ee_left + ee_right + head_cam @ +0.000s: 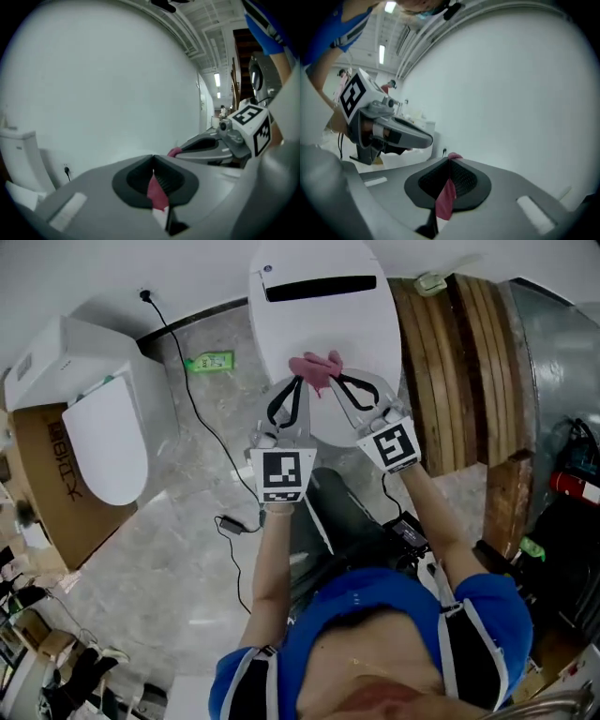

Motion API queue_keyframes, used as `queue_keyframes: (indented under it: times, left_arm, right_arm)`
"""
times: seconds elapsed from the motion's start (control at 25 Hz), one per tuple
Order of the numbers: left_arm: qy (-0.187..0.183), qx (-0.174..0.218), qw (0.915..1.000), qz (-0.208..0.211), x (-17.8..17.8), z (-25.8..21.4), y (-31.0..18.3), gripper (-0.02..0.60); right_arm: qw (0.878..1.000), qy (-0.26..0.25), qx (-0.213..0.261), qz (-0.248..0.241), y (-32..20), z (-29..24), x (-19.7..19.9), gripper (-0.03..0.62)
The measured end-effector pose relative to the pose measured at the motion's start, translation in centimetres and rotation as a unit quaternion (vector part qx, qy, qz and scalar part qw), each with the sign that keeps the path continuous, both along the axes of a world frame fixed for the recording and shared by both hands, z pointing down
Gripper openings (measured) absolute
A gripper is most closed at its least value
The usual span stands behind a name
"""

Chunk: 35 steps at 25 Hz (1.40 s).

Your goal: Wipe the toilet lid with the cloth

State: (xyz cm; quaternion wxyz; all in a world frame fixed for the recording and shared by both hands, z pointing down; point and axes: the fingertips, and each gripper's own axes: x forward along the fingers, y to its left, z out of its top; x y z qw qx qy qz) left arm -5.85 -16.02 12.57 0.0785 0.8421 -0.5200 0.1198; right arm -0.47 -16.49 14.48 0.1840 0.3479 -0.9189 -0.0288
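A pink cloth [317,368] hangs bunched over the white toilet lid [323,324], held between both grippers. My left gripper [301,381] is shut on the cloth's left end, and a pink strip [157,193] shows pinched between its jaws in the left gripper view. My right gripper [335,379] is shut on the right end, with pink cloth [446,197] caught between its jaws. Each gripper view looks across at the white wall and the other gripper. The two gripper tips are close together above the lid's near half.
A second white toilet [98,432] stands at the left beside a cardboard box [52,474]. A green bottle [208,361] lies on the marble floor, and a black cable [192,409] runs across it. Wooden planks [450,371] lean at the right.
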Motion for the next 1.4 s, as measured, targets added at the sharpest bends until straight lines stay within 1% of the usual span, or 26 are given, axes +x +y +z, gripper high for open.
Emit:
queue_keyframes:
  times: [0.12, 0.24, 0.36, 0.48, 0.56, 0.64, 0.72, 0.8, 0.96, 1.04, 1.24, 1.4]
  left_arm:
    - [0.005, 0.031, 0.9995, -0.008, 0.9, -11.6, 3.4, 0.003]
    - [-0.002, 0.055, 0.9984, 0.007, 3.1, -21.6, 6.3, 0.003]
    - [0.026, 0.063, 0.9977, 0.003, 5.3, -28.9, 10.2, 0.003]
    - [0.059, 0.075, 0.9954, 0.004, 8.2, -33.8, 14.7, 0.003]
    - [0.071, 0.085, 0.9938, 0.015, 10.0, -35.9, 17.6, 0.003]
    - [0.072, 0.09, 0.993, 0.025, 11.6, -37.0, 20.6, 0.003]
    - [0.068, 0.091, 0.993, 0.033, 12.5, -37.5, 23.7, 0.003]
    - [0.065, 0.098, 0.9925, 0.035, 12.6, -38.0, 26.0, 0.003]
    - [0.079, 0.104, 0.9911, 0.027, 11.0, -38.9, 29.6, 0.003]
    - [0.077, 0.113, 0.9903, 0.025, 10.0, -39.5, 31.0, 0.003]
    - [0.052, 0.125, 0.9906, 0.024, 7.3, -40.4, 34.6, 0.003]
    - [0.021, 0.155, 0.9871, 0.036, 6.2, -40.5, 37.4, 0.003]
  right_arm:
    - [0.997, -0.075, 0.015, -0.015, 3.6, -12.4, 1.3, 0.008]
    - [0.993, -0.117, 0.027, -0.023, 6.9, -23.4, 3.6, 0.008]
    - [0.985, -0.155, 0.06, -0.047, 11.1, -32.2, 6.1, 0.009]
    - [0.976, -0.188, 0.08, -0.072, 15.9, -38.2, 8.8, 0.009]
    - [0.974, -0.192, 0.084, -0.085, 18.8, -40.3, 10.3, 0.009]
    - [0.974, -0.19, 0.082, -0.095, 21.6, -41.5, 11.1, 0.009]
    - [0.973, -0.194, 0.079, -0.093, 24.3, -41.9, 11.7, 0.009]
    - [0.971, -0.207, 0.083, -0.084, 26.2, -42.5, 11.8, 0.008]
    - [0.97, -0.214, 0.097, -0.063, 29.8, -43.7, 11.3, 0.009]
    - [0.968, -0.222, 0.107, -0.046, 31.4, -44.4, 10.9, 0.009]
    - [0.966, -0.231, 0.118, 0.007, 35.3, -44.8, 8.8, 0.009]
    - [0.962, -0.241, 0.122, 0.036, 38.1, -44.2, 6.7, 0.009]
